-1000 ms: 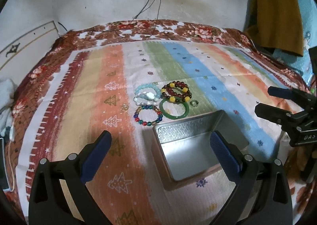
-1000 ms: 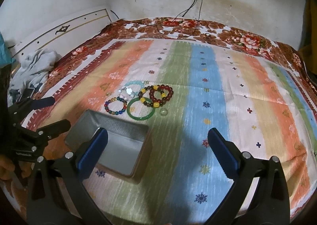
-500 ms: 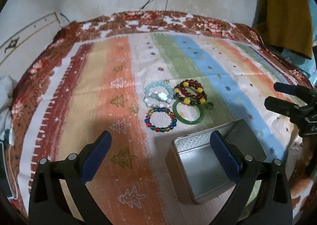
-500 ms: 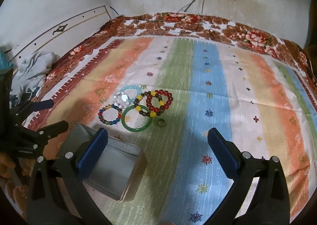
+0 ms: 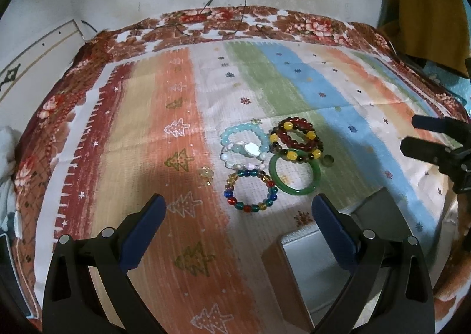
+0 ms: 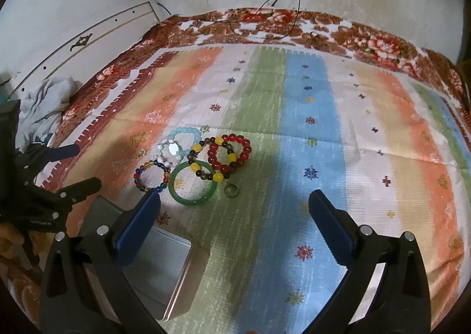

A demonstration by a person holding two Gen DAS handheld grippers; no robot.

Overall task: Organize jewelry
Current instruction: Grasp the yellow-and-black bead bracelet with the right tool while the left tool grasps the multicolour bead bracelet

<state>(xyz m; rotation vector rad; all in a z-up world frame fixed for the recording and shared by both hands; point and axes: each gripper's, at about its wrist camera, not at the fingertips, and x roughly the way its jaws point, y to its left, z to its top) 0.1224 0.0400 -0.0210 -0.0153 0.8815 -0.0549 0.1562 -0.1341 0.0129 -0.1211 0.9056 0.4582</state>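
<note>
You held both grippers wide apart and empty above the bed [image 6: 309,139], with no piece of jewelry yet picked up. The left gripper [image 5: 238,214] hovered over the striped cover just short of the cluster; the right gripper [image 6: 234,212] hung nearer the green stripe, its spread fingers framing the green bangle [image 6: 192,184] and the small ring [image 6: 231,189]. The jewelry lay bunched together mid-bed: a pale blue bracelet [image 5: 244,135], a white one [image 5: 240,157] touching it, a multicolor bead bracelet [image 5: 250,191] just beside the bangle [image 5: 295,175], and a red-and-yellow bracelet [image 5: 297,136] overlapping the bangle's far edge. A small amber charm [image 5: 206,174] sat apart to the cluster's left. The open tin [image 6: 159,266] waited on the near side of the pile, seemingly empty, partly hidden behind each gripper's fingers.

By these views the sorting had barely begun: this looked like the approach before a first pick. The next move probably called for lowering one gripper onto a single piece at the pile's edge — the multicolor beads or the ring seemed the freest — closing across its rim, and lifting clear without dragging the overlapping red strand along, then carrying it to the tin
</note>
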